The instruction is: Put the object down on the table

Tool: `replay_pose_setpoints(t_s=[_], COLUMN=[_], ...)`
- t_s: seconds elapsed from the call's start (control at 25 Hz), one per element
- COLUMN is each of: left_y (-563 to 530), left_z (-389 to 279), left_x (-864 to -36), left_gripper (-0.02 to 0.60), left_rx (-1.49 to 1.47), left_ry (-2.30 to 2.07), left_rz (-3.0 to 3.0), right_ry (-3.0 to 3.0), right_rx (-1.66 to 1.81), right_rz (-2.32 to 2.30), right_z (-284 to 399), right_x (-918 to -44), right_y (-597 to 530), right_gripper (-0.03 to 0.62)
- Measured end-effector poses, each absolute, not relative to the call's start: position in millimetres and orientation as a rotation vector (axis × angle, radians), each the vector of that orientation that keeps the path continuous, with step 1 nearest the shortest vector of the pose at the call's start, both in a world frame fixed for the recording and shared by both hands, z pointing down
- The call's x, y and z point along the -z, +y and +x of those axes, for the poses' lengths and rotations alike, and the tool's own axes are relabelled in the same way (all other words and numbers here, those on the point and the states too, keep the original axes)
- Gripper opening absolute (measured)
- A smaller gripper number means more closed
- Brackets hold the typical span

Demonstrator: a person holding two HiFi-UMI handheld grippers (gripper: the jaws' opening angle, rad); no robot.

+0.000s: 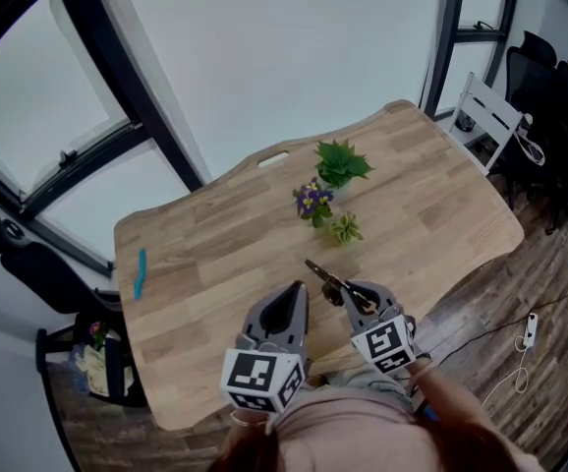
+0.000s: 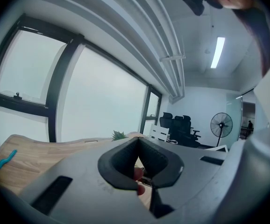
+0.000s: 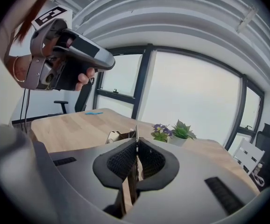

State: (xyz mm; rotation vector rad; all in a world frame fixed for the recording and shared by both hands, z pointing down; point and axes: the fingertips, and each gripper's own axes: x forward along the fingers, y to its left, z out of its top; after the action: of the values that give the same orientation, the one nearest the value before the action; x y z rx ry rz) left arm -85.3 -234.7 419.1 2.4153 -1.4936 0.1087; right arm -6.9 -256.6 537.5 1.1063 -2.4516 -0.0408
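Over bare tabletop (image 1: 215,254), right gripper (image 1: 341,289) clamps object (image 1: 320,270).

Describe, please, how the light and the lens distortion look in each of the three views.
Head view: the window frames bend strongly and the panes are washed out to white. Left gripper view: black rounded corners, a glowing ceiling lamp, pale windows. Right gripper view: the same fisheye circle, the green plant sharp against a blown-out window.

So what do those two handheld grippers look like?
Both the left gripper and right gripper are grey plastic shells with black ridged pads tapering to a point. Each carries a cube of black-and-white square markers. The person wears a pale pink top.
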Motion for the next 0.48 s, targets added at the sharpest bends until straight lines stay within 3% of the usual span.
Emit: replay_pose_setpoints(t_s=[0.48], left_y=[-254.6], left_z=[-85.3], left_x=[-423.0], left_gripper=[0.0], left_rx=[-0.132], left_ry=[-1.517], left_rz=[2.398], right_ry=[-2.397], right_rx=[0.054], right_rz=[1.01], right_z=[-6.6], right_x=[-581.3], right_y=[-275.7], right_gripper=[0.006])
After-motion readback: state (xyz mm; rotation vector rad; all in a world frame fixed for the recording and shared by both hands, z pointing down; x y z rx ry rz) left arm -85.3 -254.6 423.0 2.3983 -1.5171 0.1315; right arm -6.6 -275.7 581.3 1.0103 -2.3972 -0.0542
